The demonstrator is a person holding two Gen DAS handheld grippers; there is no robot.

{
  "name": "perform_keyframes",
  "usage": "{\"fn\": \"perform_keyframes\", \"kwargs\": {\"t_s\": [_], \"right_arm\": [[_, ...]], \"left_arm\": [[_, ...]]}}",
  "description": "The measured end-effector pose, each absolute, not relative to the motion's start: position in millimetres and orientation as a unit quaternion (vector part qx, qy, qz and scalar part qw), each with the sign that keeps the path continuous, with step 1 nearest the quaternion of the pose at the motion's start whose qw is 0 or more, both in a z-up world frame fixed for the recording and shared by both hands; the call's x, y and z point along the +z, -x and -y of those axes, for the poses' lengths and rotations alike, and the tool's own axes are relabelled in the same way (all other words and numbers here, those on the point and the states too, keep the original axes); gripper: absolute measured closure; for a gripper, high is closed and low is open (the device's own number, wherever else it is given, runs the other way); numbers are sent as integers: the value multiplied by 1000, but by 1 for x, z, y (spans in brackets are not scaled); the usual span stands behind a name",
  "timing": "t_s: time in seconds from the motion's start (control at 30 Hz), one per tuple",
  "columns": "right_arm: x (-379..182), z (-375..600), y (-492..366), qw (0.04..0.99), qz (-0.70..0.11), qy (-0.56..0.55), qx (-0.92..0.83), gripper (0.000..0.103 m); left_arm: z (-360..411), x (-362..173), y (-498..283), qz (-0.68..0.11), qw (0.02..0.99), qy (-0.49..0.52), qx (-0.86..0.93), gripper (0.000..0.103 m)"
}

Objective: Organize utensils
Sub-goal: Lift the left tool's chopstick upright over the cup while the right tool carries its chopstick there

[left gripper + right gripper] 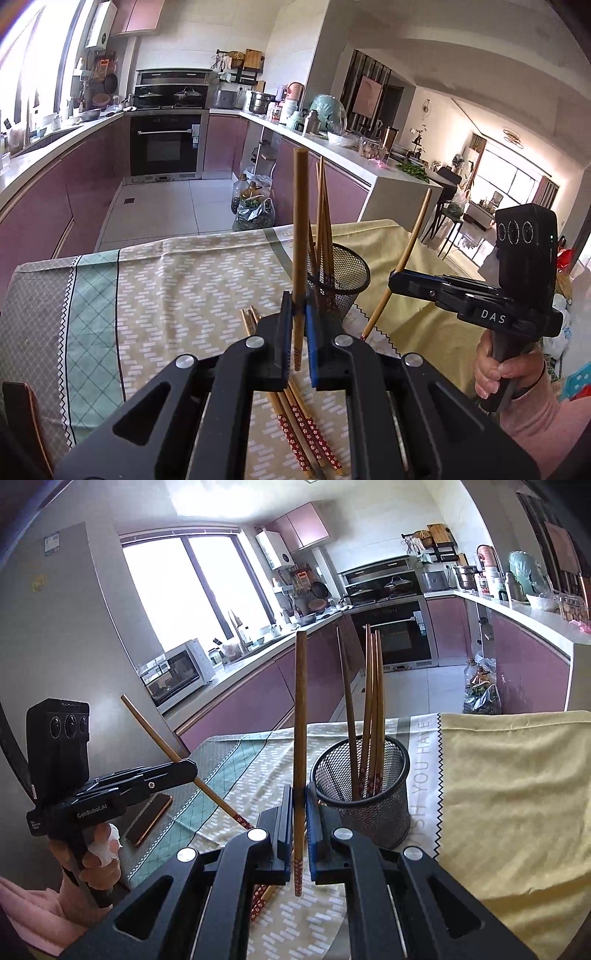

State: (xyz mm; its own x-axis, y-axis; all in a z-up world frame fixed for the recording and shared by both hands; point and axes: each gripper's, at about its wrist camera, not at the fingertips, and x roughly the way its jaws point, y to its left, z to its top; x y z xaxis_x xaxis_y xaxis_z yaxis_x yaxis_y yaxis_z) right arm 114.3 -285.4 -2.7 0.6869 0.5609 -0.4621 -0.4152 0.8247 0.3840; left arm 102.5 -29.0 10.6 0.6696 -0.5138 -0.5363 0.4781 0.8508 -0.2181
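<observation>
My left gripper (298, 317) is shut on a wooden chopstick (300, 221) held upright above the table. My right gripper (298, 805) is shut on another upright chopstick (300, 720), just left of a black mesh cup (364, 801). The cup (341, 280) holds several chopsticks (369, 709) standing on end. Several more chopsticks with red patterned ends (303, 432) lie flat on the cloth under my left gripper. In the left wrist view the right gripper (397, 278) shows with its chopstick (406, 258) slanted. In the right wrist view the left gripper (190, 766) shows with its chopstick (166, 746) slanted.
The table carries a patterned cloth (166, 295) and a yellow cloth (509, 794). A phone (149, 818) lies on the table at the left. Kitchen counters, an oven (164, 144) and bags on the floor (255, 210) lie beyond the table's far edge.
</observation>
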Motion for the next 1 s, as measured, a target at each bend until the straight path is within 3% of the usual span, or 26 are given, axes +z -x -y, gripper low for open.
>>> {"fn": "perform_keyframes", "kwargs": {"t_s": [0.7, 1.0], "right_arm": [[72, 306, -130, 944, -203, -93, 242, 97], [63, 305, -150, 949, -216, -81, 215, 97]], "left_arm": [[60, 86, -125, -224, 925, 49, -303, 96], [84, 71, -145, -242, 924, 33, -295, 96]]}}
